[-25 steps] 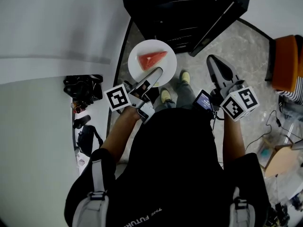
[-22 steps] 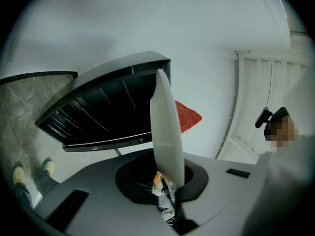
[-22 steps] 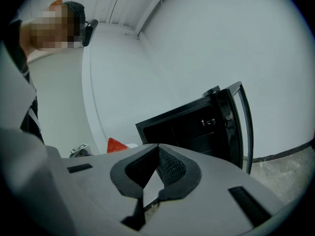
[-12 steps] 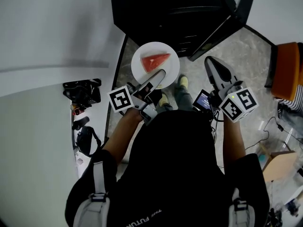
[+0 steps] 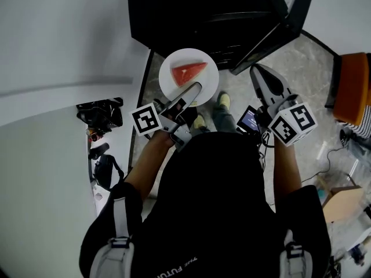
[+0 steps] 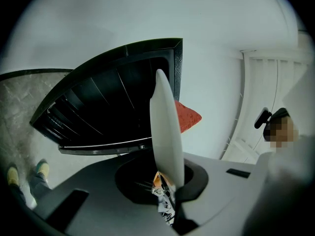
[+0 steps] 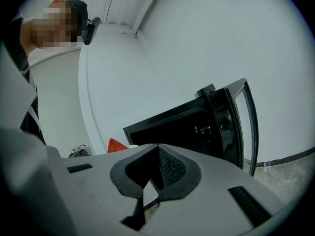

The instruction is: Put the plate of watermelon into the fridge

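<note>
A white plate carries a red wedge of watermelon and hangs just in front of the open black fridge. My left gripper is shut on the plate's near rim. In the left gripper view the plate stands edge-on between the jaws, with the watermelon behind it and the dark fridge shelves beyond. My right gripper is shut and holds nothing; it hovers to the right, near the fridge door. The right gripper view shows the fridge and its door ahead.
A white counter on the left bears black bags and small items. An orange seat stands at the right, with cables and a cardboard box on the marble floor. The person's feet are below the plate.
The plate and both grippers have come closer to the fridge, which looks larger in every view. Both grips are unchanged.
</note>
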